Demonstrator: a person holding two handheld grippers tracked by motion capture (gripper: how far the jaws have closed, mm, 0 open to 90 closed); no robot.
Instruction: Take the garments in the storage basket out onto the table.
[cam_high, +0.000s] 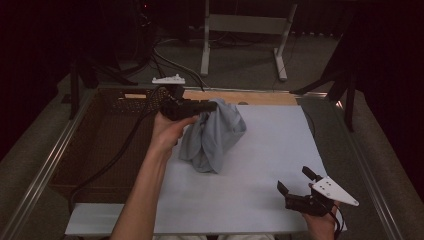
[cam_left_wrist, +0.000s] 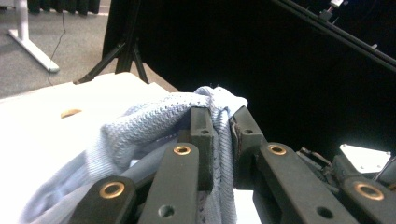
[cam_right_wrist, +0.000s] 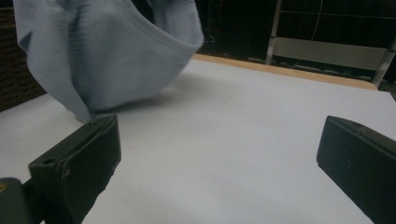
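A light blue cloth (cam_high: 212, 137) hangs bunched from my left gripper (cam_high: 212, 106), its lower folds resting on the white table sheet (cam_high: 260, 170). In the left gripper view the jaws pinch the cloth's (cam_left_wrist: 154, 123) top edge, and my left gripper (cam_left_wrist: 220, 122) is shut on it. My right gripper (cam_high: 295, 181) sits low at the sheet's near right corner, held in a hand, jaws wide apart with nothing between them. The right gripper view has my right gripper (cam_right_wrist: 219, 140) open above the bare sheet, with the cloth (cam_right_wrist: 107, 51) hanging to the upper left.
A dark perforated panel (cam_high: 100, 140) lies left of the sheet, with a black cable (cam_high: 120, 150) running across it. A wooden strip (cam_high: 250, 97) borders the sheet's far edge. Beyond the table stand a white desk frame (cam_high: 240, 35) and dark stand legs (cam_high: 345, 85).
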